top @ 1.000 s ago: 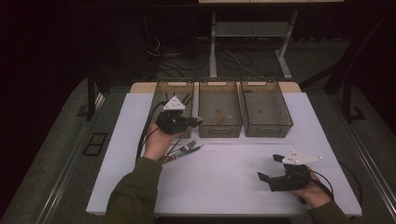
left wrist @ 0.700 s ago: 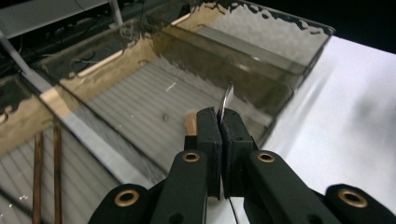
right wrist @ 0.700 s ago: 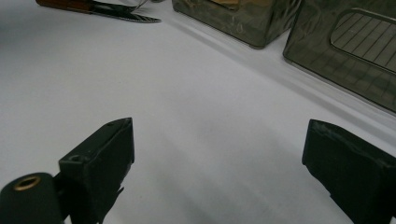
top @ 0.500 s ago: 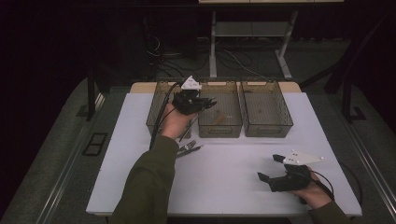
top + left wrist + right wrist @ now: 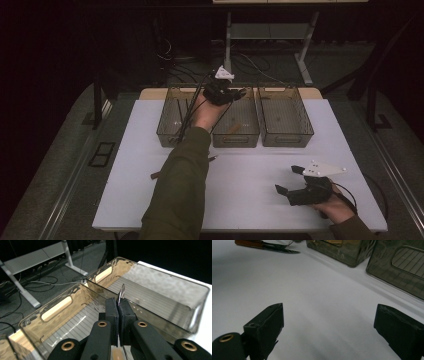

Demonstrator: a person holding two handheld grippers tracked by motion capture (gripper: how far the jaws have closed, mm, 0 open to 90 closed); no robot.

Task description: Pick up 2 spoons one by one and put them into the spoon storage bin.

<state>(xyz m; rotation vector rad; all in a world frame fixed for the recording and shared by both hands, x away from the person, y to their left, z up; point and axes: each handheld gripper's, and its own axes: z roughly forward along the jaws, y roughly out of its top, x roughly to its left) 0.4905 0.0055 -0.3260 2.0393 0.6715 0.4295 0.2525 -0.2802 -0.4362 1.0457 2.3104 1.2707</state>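
While the right gripper (image 5: 292, 181) rests low on the white table (image 5: 260, 200) with its jaws spread wide and nothing between them, the left gripper (image 5: 239, 93) has travelled from the near-left of the bins to a raised spot over them. Its pads are pressed together on a thin metal blade (image 5: 121, 294), which sticks up past the fingertips; how long the piece is below the pads cannot be told.

In the left gripper view, the wall shared by the middle bin (image 5: 75, 322) and the right bin (image 5: 160, 300) lies directly beyond the tips, so the blade hangs over that boundary, clear of both floors.

Judgement: the carry phase looks nearly done; the piece is lifted and over the bins but not yet placed. Which bin it is meant for cannot be read from this position.

More utensils (image 5: 212, 158) lie on the table behind the left gripper, toward the person.
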